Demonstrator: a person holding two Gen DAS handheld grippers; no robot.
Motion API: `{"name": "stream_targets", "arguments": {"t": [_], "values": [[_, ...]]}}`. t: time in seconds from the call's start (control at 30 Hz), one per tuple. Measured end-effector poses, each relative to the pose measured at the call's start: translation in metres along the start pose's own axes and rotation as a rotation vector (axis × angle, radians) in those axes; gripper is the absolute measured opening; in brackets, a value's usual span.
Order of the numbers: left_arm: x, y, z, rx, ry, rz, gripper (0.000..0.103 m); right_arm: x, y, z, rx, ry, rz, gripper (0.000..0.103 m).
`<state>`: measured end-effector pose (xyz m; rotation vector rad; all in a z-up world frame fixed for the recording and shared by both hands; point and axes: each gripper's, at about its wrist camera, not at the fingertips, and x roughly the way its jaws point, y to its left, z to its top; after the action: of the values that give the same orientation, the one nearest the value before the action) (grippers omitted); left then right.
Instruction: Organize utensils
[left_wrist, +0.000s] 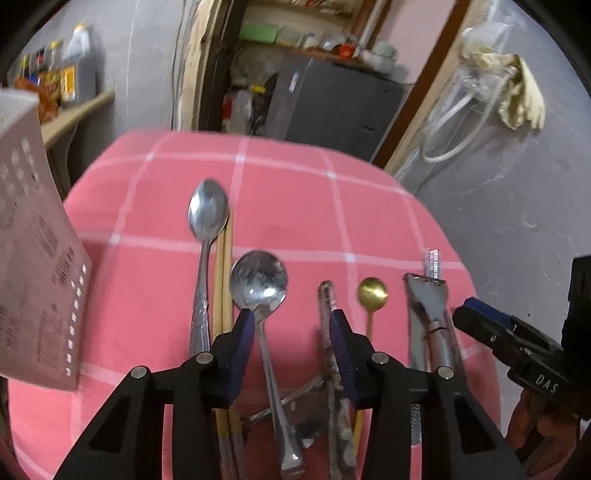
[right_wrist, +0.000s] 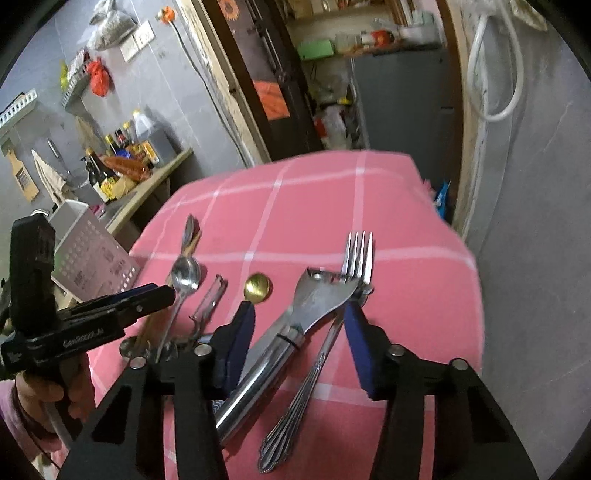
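Several metal utensils lie side by side on our pink checked tabletop (left_wrist: 295, 192). Our left claw (left_wrist: 291, 332) hangs half spread over a round-bowled spoon (left_wrist: 258, 280), pinching nothing. Our right claw (right_wrist: 299, 325) hangs half spread over a fork (right_wrist: 356, 254) and a broad steel server (right_wrist: 314, 299), also empty. These pieces look stiff, light and slippery; we judge the slim handles the best place to grip. A perforated holder (right_wrist: 88, 251) stands at the tabletop's left edge.
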<state>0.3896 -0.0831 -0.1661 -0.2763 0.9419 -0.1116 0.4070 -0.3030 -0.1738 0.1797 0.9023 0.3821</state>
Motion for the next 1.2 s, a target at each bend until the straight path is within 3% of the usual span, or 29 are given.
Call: {"name": "stream_targets", "arguments": {"t": [0.2,0.63,0.77,0.9,1.2], "values": [[0.015,0.012,-0.003,-0.059,0.055,-0.011,0.038,0.02,-0.004,-0.004,0.057,0.063,0.021,0.037],[0.026,0.024,0.018,-0.142,0.032,-0.03,0.038,0.045,-0.011,0.012,0.107,0.094,0.097,0.037],[0.024,0.029,0.021,-0.194,0.014,-0.057,0.036,0.043,-0.017,0.015,0.149,0.077,0.112,0.026],[0.025,0.026,0.025,-0.189,0.015,-0.076,0.022,0.043,-0.024,0.014,0.185,0.072,0.135,0.016],[0.048,0.028,0.037,-0.185,0.103,-0.131,0.02,0.048,-0.027,0.017,0.164,0.083,0.156,0.014]]}}
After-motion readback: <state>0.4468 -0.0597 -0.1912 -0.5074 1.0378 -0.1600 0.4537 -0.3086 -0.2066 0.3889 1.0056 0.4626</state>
